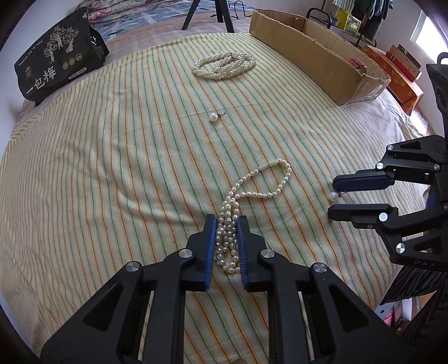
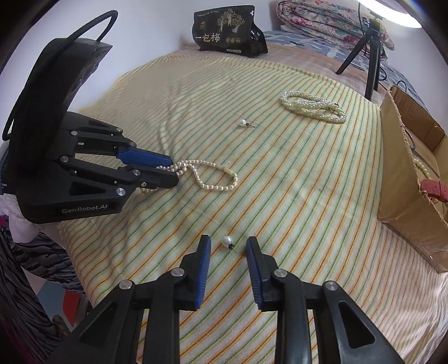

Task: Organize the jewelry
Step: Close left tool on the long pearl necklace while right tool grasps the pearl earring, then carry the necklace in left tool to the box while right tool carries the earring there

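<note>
On a striped cloth (image 1: 112, 168), my left gripper (image 1: 227, 221) is shut on a bunched pink-white pearl necklace (image 1: 263, 182), whose loop trails ahead on the cloth; it also shows in the right wrist view (image 2: 212, 179). My right gripper (image 2: 228, 242) is open around a pearl stud earring (image 2: 227, 241), not touching it; the earring also shows in the left wrist view (image 1: 333, 196). A second pearl earring (image 1: 214, 116) lies mid-cloth. A coiled white pearl necklace (image 1: 224, 65) lies farther back.
A long cardboard box (image 1: 316, 53) stands at the cloth's far right, with beads and a red item inside (image 2: 432, 187). A dark printed bag (image 1: 56, 56) sits at the far left. Tripod legs (image 1: 207, 14) stand behind.
</note>
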Tool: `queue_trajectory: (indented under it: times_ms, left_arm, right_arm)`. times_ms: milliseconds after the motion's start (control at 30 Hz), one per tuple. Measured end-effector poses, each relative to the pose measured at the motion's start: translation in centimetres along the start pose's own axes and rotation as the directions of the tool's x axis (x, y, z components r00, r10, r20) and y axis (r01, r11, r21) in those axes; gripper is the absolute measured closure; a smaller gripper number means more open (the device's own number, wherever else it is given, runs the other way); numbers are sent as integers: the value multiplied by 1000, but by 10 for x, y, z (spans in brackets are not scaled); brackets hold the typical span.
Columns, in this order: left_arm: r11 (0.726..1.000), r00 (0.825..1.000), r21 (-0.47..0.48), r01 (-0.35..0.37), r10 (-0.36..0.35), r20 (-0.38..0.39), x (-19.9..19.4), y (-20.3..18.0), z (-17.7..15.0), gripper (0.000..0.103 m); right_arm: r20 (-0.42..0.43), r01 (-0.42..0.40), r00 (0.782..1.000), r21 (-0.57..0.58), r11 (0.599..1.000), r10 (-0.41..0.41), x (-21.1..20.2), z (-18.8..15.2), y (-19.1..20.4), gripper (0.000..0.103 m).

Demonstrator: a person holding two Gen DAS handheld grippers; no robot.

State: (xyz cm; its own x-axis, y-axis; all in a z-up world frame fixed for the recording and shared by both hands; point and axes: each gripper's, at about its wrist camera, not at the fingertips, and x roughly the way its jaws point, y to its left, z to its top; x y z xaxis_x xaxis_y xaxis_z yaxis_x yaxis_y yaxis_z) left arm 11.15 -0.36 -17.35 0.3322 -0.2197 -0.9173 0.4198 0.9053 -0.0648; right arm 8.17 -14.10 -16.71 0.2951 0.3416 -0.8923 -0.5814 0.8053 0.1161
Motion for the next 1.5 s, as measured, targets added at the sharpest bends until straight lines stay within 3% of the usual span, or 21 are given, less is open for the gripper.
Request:
queue_trajectory:
  times_ms: [200, 400, 800, 1033, 1333, 1500]
  left_arm:
    - [1000, 1000, -10, 9, -9, 4, 0, 0, 0, 96]
    - [998, 999, -46, 35, -34, 18, -6, 5, 2, 97]
    - [989, 983, -127, 74, -51, 174, -52, 18, 36, 98]
    - [985, 975, -152, 85, -51, 214, -67, 28, 43, 98]
    - [982, 950, -140, 125, -78, 302, -103, 20, 58, 98]
    - [982, 927, -115, 148, -98, 361, -126, 10, 76, 98]
  right_arm:
    - [-6, 6, 1000, -27, 1000, -6, 2, 2, 6, 97]
    - [14, 9, 1000, -21, 1000, -9, -4, 4, 6, 97]
    - [89, 28, 996, 35, 999, -31, -27, 13, -11, 97]
    - [116, 35, 992, 45, 998, -40, -37, 17, -14, 97]
    - [174, 37, 983, 88, 995, -52, -59, 25, -25, 97]
    - [219, 58, 972, 131, 990, -86, -78, 30, -41, 97]
